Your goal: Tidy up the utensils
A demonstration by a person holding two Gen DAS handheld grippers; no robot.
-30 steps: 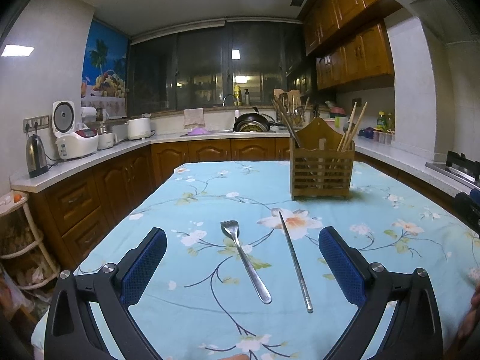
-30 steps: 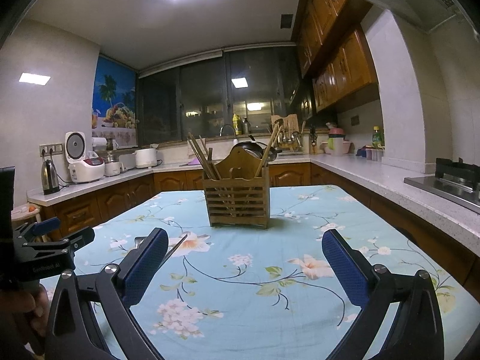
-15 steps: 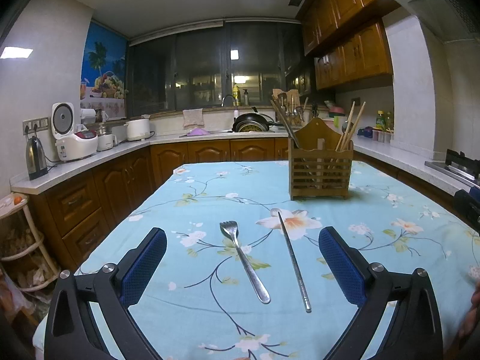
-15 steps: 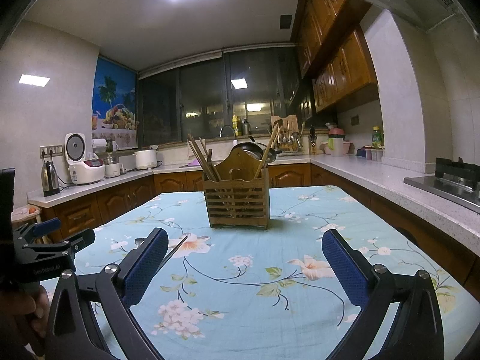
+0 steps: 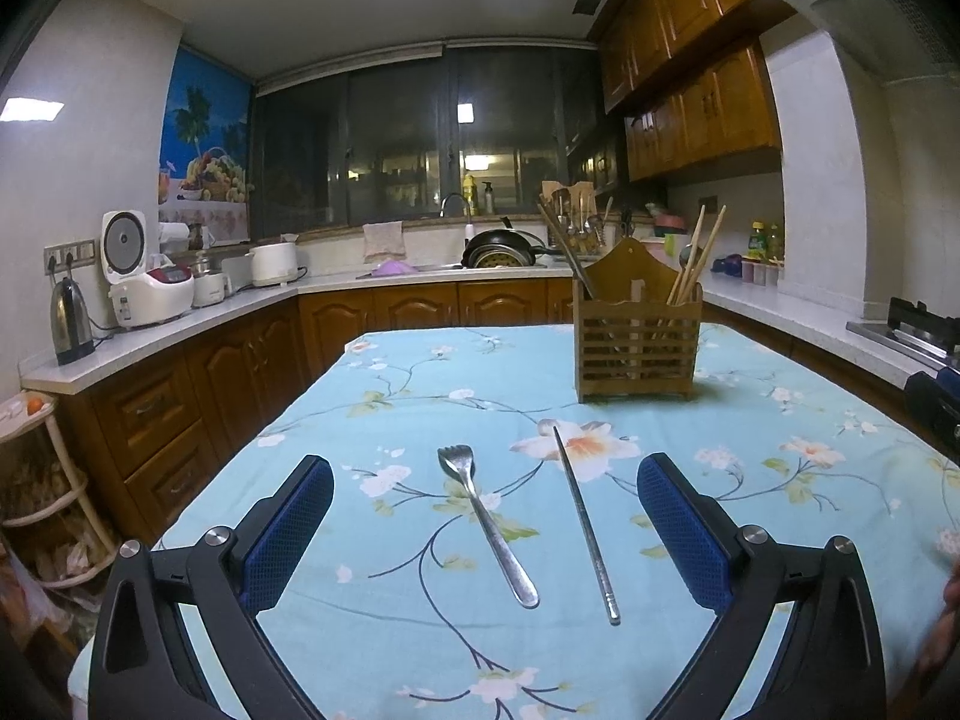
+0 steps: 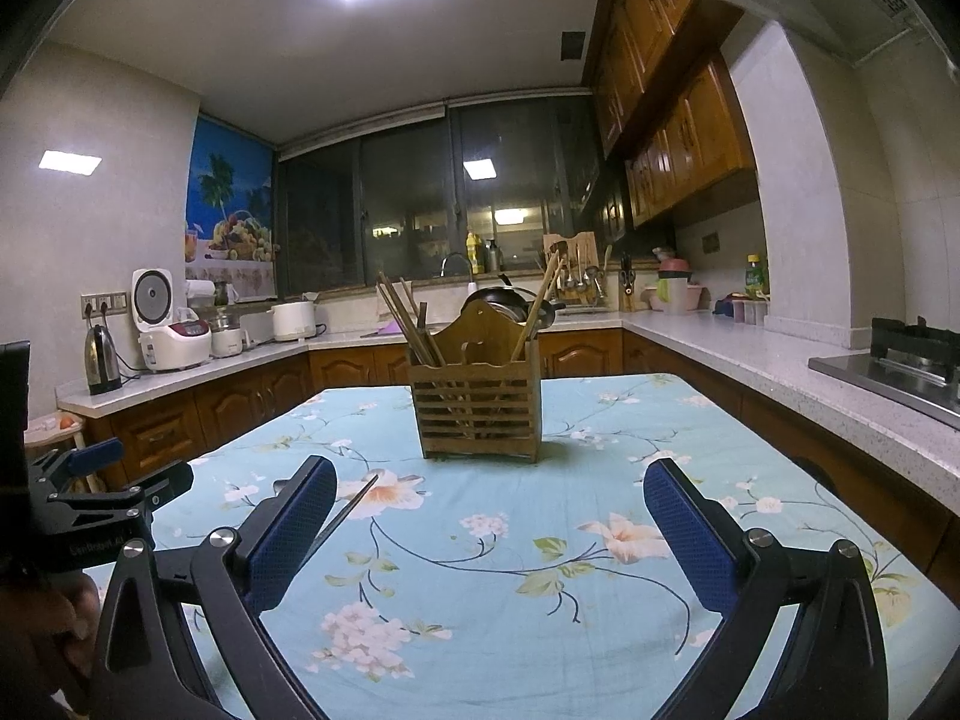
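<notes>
while both grippers hover over a table (image 5: 420,396) spread with a light blue floral cloth, a slatted wooden utensil holder (image 5: 637,341) stands upright on it, right of centre and above the middle of the left wrist frame. the holder has a peaked back panel and seems to be split into a left and a right compartment. dark chopsticks (image 5: 567,252) lean out of its left side toward the upper left, and pale wooden chopsticks (image 5: 696,258) lean out of its right side toward the upper right. what else sits inside is hidden by the slats.

two loose utensils lie flat on the cloth in the lower middle of the left wrist frame, between the fingers of the left gripper (image 5: 485,516), which stands wide apart and grips nothing. a metal fork (image 5: 487,531) lies with its tines toward the upper left and its handle running down to the lower right. just to its right, apart from it, a long thin metal utensil (image 5: 583,519), possibly a spoon, lies nearly parallel, its small head toward the holder and its handle end toward the bottom of the frame.

the right gripper (image 6: 489,516), seen in the right wrist frame, is also spread wide and empty, with the holder centred beyond it.
</notes>
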